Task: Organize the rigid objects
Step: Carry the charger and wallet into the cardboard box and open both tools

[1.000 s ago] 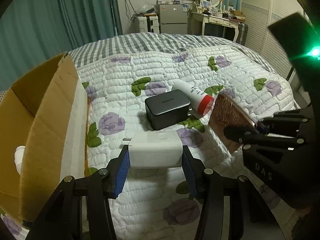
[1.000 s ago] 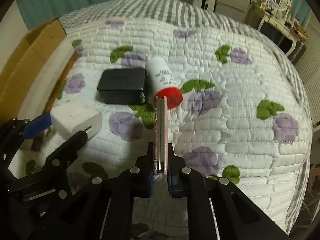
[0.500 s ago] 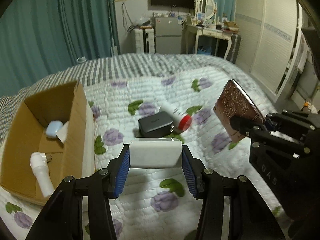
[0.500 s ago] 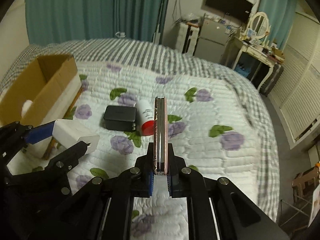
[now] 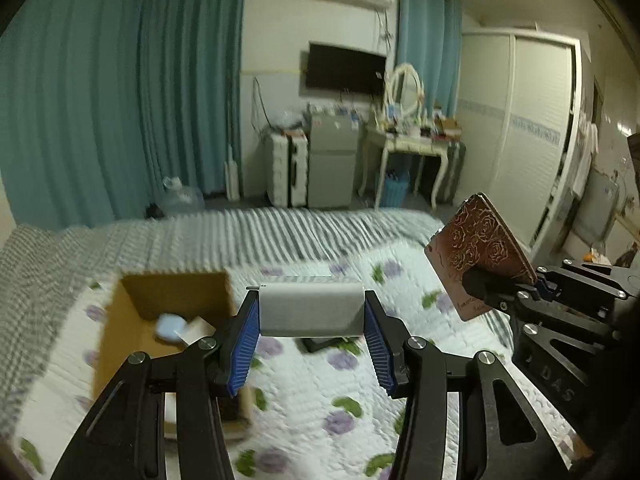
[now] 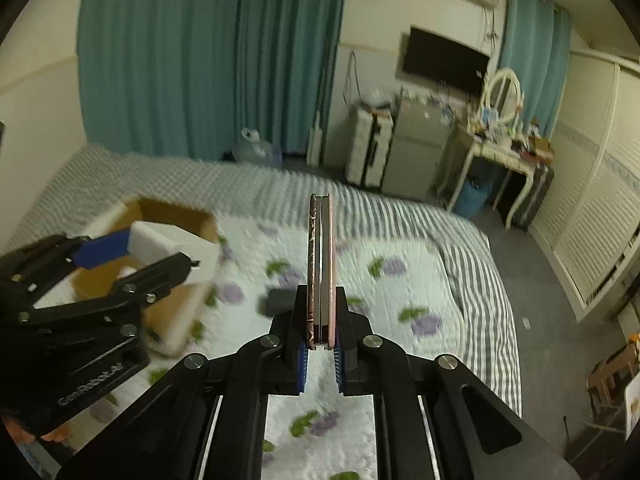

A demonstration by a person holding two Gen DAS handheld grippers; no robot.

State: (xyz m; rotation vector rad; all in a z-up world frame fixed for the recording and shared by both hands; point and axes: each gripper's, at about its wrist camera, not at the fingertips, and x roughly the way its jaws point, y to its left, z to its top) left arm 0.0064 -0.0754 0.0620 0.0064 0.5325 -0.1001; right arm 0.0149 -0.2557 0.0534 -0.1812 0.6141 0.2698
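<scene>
My left gripper (image 5: 311, 312) is shut on a white charger block (image 5: 311, 309), held high above the bed; it also shows in the right wrist view (image 6: 172, 248). My right gripper (image 6: 320, 320) is shut on a thin rose-patterned case (image 6: 320, 264), edge-on to its camera; its flat face shows in the left wrist view (image 5: 478, 248). An open cardboard box (image 5: 132, 320) lies on the quilt to the left and below, with a light blue item (image 5: 172, 326) inside. A black charger (image 6: 278, 300) lies on the quilt, partly hidden.
The bed has a white quilt with purple flowers (image 5: 320, 400) and a grey striped sheet (image 5: 280, 232). Beyond it stand teal curtains (image 5: 120, 100), a small fridge (image 5: 332, 160), a dressing table (image 5: 412, 144) and a wardrobe (image 5: 532, 140).
Both grippers have risen well above the bed and tilted up, still holding the charger block and the case. The bed and box look smaller and lower; the view is blurred by motion.
</scene>
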